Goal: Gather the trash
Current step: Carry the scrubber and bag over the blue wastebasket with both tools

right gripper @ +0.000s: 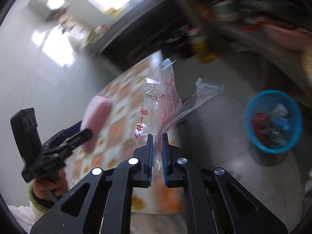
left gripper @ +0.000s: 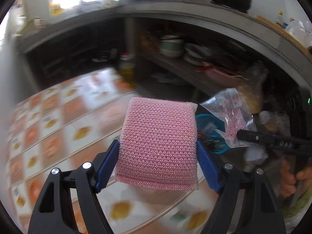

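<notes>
a kitchen, blurred by motion: a long grey tabletop [left gripper: 195,17] curves across the back with dark pans on it, and under it an open shelf [left gripper: 181,66] carries stacked bowls and plates [left gripper: 175,46], smeared too much to count. the floor nearer the cameras is covered by a sheet printed with orange and yellow squares [left gripper: 58,120].

a blue round basket [right gripper: 273,120] stands on the grey floor, right of the patterned sheet. it holds a jumble of small scraps, red, white and blue, too blurred to name. in the left wrist view the same basket is mostly hidden behind the sponge and the bag.

the left claw [left gripper: 158,152] is wide and clamped on a pink mesh sponge [left gripper: 158,142], blue pads pressing its two sides; the sponge fills the middle of that view. the right claw [right gripper: 157,152] is nearly closed, pinching the lower end of a clear plastic bag [right gripper: 161,101] with red print; the bag stands up from the pads, crumpled and forked at the top. both are held in the air, left of the basket.

a hand [right gripper: 50,183] with a green cuff grips the left claw's handle; the arm is cut off at the frame edge.
</notes>
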`<state>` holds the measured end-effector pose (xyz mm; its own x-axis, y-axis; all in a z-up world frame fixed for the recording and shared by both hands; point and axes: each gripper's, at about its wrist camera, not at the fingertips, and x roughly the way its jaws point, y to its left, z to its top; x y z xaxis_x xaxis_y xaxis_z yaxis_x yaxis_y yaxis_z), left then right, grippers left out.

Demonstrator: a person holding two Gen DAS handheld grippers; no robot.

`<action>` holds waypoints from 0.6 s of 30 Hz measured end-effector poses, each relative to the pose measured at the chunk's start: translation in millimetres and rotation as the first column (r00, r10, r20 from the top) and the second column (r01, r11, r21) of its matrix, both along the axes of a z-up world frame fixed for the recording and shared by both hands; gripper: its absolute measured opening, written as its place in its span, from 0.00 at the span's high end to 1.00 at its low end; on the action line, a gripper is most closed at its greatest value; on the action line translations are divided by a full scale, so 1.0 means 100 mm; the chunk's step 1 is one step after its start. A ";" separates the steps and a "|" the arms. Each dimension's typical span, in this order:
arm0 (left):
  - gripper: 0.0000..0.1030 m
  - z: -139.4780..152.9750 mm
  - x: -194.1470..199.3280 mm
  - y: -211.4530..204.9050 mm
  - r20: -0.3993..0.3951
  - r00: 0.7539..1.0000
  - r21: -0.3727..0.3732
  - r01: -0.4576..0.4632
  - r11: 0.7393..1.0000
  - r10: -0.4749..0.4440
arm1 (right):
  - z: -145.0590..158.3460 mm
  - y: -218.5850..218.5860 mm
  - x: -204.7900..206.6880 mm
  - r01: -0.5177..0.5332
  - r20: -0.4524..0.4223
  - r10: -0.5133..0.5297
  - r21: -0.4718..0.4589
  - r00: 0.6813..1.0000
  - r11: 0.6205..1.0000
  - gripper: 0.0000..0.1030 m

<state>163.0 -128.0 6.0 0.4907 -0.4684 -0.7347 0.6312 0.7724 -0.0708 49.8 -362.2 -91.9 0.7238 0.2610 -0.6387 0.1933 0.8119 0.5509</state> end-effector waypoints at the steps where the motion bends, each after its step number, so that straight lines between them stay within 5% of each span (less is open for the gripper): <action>1: 0.26 -0.01 0.08 -0.21 -0.031 0.999 -0.010 0.039 0.999 -0.040 | -0.04 -0.14 -0.07 0.053 -0.014 -0.053 -0.014 0.998 0.999 0.93; 8: 0.26 -0.39 0.62 -1.64 -0.259 0.945 0.042 0.219 0.975 -0.202 | -0.56 -1.11 -0.55 0.366 -0.167 -0.370 -0.056 0.914 0.929 0.93; 16: 0.26 -1.52 1.02 -2.94 -0.496 0.843 0.170 0.328 0.929 -0.207 | -1.28 -1.58 -0.30 0.428 -0.304 -0.408 0.000 0.861 0.904 0.92; 18: 0.26 -1.74 1.08 -3.10 -0.519 0.834 0.193 0.328 0.925 -0.188 | -1.40 -1.66 -0.15 0.430 -0.330 -0.403 0.010 0.853 0.903 0.92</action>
<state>270.7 -438.1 -168.1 -0.0708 -0.2815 -0.9569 0.7484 0.6192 -0.2376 35.3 -528.2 -232.0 0.5421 0.0400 -0.8394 0.6764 0.5720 0.4641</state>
